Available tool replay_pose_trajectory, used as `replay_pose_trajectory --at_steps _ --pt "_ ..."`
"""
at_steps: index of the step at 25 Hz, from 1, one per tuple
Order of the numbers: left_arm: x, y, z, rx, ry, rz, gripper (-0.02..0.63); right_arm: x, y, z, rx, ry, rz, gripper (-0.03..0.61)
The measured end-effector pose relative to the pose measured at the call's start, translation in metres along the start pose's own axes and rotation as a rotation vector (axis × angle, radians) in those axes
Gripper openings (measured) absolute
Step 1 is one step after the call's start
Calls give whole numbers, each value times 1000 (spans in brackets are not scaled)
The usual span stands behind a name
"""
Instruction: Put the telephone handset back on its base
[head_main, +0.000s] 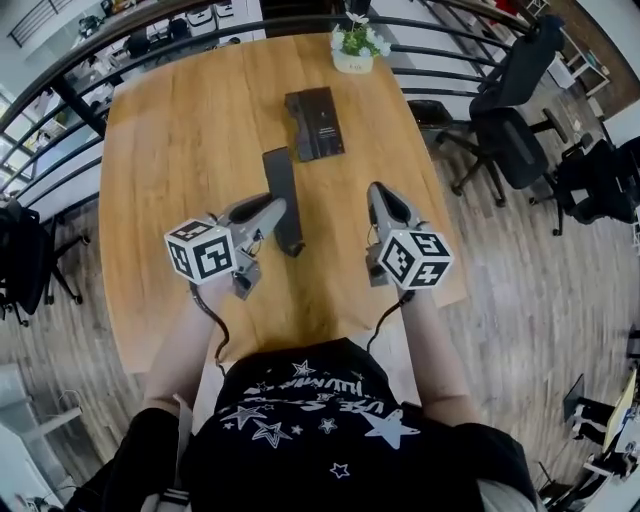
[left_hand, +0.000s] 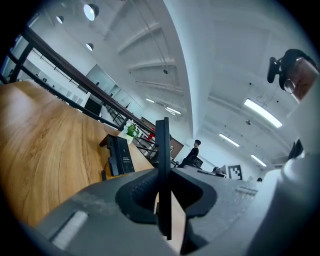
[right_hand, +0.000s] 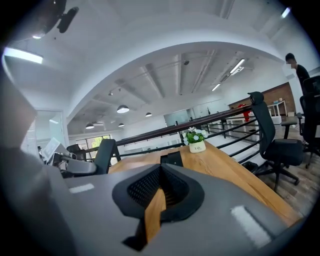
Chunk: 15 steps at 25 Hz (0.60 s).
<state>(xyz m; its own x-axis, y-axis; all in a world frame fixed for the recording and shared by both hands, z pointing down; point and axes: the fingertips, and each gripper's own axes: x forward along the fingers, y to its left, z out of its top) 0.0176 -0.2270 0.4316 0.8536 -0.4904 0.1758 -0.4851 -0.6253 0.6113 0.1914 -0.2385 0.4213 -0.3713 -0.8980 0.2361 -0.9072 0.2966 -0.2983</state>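
Observation:
The black telephone base lies on the wooden table toward the far side, and shows again in the left gripper view and the right gripper view. The long black handset points toward the base, with a gap between them. My left gripper is shut on its near end. In the left gripper view the handset stands edge-on between the pads. My right gripper hovers to the handset's right, its jaws shut with nothing in them.
A small potted plant stands at the table's far edge, behind the base. Black office chairs stand on the floor to the right. A dark railing curves round the far side. A person stands far off.

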Motion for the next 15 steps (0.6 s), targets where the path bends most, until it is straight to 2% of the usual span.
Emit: replay_pose_trajectory --at_steps 7,15 --pt "47 0 20 29 -23 -42 78 33 -24 -3 29 45 102 2" --pt "89 30 47 31 -16 -16 78 69 -45 -3 45 79 175 2"
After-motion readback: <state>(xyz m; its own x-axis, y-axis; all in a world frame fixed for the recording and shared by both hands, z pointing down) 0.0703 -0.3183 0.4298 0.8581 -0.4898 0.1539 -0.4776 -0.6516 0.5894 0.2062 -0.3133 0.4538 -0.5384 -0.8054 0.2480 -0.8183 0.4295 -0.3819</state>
